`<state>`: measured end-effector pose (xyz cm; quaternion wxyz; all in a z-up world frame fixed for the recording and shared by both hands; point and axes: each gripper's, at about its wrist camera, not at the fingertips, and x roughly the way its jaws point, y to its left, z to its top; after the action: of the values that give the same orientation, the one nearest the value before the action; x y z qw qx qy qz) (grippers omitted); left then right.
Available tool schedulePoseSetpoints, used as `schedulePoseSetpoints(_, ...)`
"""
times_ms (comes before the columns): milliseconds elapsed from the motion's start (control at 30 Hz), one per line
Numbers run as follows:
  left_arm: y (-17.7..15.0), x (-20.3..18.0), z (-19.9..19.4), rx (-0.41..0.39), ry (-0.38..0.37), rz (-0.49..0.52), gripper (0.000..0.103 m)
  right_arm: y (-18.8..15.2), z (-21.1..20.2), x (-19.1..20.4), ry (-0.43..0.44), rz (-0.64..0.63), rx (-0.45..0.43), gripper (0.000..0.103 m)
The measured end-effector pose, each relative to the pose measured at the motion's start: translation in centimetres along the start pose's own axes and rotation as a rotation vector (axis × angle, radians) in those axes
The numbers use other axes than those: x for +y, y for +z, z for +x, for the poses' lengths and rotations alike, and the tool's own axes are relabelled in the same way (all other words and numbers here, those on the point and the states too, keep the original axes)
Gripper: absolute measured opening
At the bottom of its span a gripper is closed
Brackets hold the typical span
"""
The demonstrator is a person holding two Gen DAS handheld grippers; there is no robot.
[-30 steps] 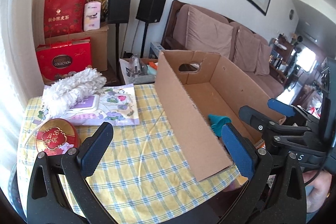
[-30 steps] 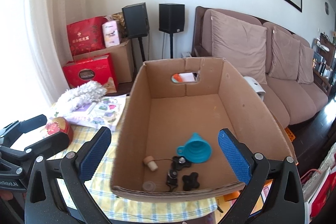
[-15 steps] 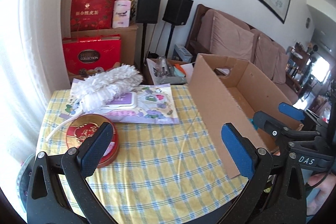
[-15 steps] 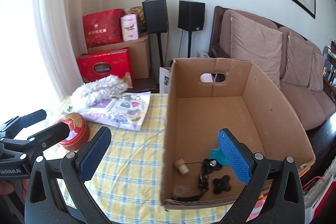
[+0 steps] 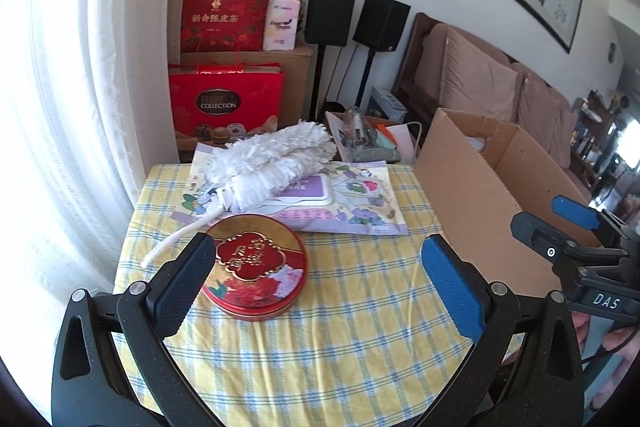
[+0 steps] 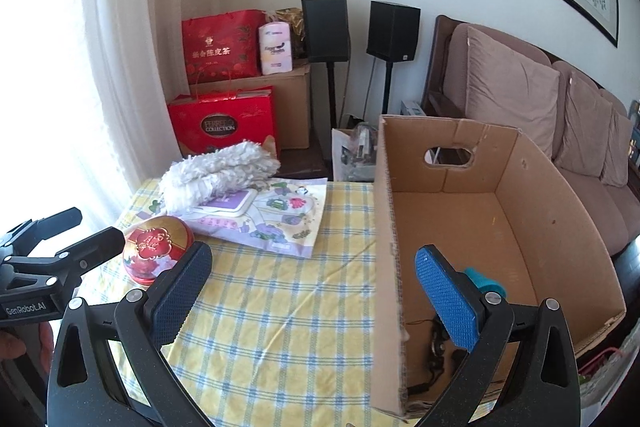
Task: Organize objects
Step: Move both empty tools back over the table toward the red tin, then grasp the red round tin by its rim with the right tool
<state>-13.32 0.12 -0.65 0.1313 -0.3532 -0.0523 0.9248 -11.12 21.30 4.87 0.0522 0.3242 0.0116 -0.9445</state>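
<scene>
Tin sits low and left of centre in my left wrist view, a round red and gold one lying flat on the yellow checked tablecloth. My left gripper hangs over the cloth with its jaws spread wide and nothing between them — the tin lies just beside the left finger, its near left rim partly hidden behind that pad, and I cannot tell whether they touch.

Behind the tin, toward the upper middle of the frame, a white duster rests on a purple-lidded wipes pack, which lies on a flowered bag. The duster's long axis runs on a diagonal: fluffy head toward the upper right, thin white handle trailing down to the lower left past the tin.

In my right wrist view the right gripper is also spread wide and empty. Its left finger is over the cloth and its right finger stands in front of the cardboard box — the box's near wall runs down the frame between the two. The box fills the right half, its long axis running away from me toward the handle hole in the far wall. Inside, low in the frame, a teal funnel shows partly behind the right pad, with small dark items near it that I cannot make out.
</scene>
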Motion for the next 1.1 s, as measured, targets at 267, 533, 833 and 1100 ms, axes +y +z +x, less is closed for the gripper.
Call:
schedulePoseSetpoints(267,-0.4,3.6,0.9,0.024,0.002,-0.053,0.103,0.1,2.4,1.7,0.108,0.038,0.025,0.103)
schedulePoseSetpoints(533,-1.8,8.3,3.1,0.076,0.001,-0.132,0.103,-0.3,5.1,4.3,0.155,0.005,0.057,0.103)
schedulePoseSetpoints(833,-3.0,12.6,5.8,0.129,-0.037,-0.248,0.103,-1.2,9.6,7.2,0.240,-0.018,0.129,0.098)
schedulePoseSetpoints(1100,-3.7,14.5,8.3,0.159,-0.083,-0.315,0.092,-1.8,13.7,9.0,0.332,0.021,0.223,0.071)
